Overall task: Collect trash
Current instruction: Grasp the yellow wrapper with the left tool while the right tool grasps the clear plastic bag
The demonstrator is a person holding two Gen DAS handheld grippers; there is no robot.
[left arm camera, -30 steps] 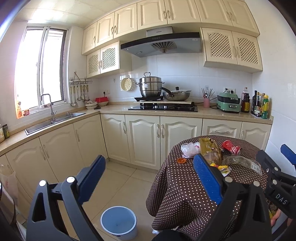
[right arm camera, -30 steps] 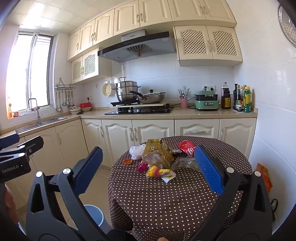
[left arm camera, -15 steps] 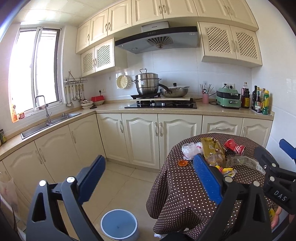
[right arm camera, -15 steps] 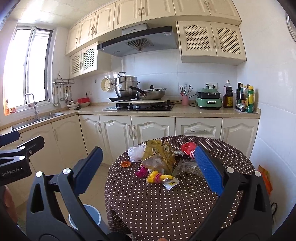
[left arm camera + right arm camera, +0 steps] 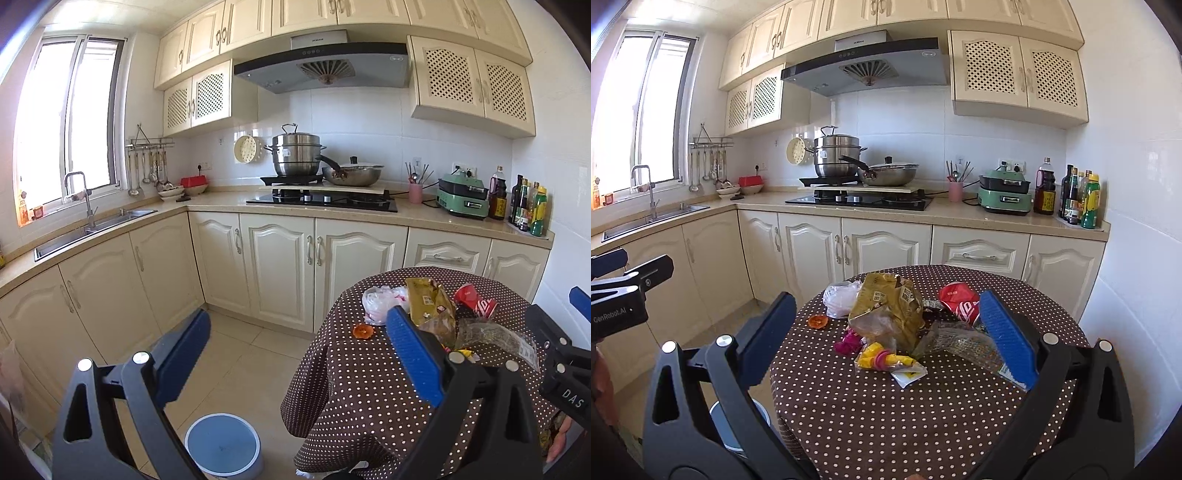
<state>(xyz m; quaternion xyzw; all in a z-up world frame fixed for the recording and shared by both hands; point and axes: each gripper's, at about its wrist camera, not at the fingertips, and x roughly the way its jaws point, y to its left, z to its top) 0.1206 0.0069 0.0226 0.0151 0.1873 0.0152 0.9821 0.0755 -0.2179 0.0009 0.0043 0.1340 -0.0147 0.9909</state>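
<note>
Facing the round table draped in a brown white-dotted cloth (image 5: 923, 413), the right gripper (image 5: 886, 332) holds its blue-padded fingers (image 5: 1006, 339) spread wide with nothing between them. The litter pile sits directly ahead of it, inside the span of the two fingers, near but not touching. The left gripper (image 5: 295, 354) is likewise spread and empty; from it the pile lies ahead and to the right, partly behind its right finger, so the right gripper is judged the nearer and better aligned.

Nearest the right gripper lies a yellow-and-pink crumpled wrapper (image 5: 882, 360) with a white printed slip at its end, long axis running left to right. Just beyond it stands a crumpled gold foil snack bag (image 5: 890, 310), the tallest item, stiff and creased. To its right, a clear crinkled plastic bag (image 5: 964, 341) extends toward the right finger, and a crushed red can (image 5: 960, 301) lies behind it. To the left sit a small magenta scrap (image 5: 846, 343), an orange scrap (image 5: 817, 321) and a soft white plastic bag (image 5: 840, 299).

A round blue-grey waste bin (image 5: 221, 445) stands on the floor below the left gripper, left of the table. Films and foils will probably deform under a pinch.
</note>
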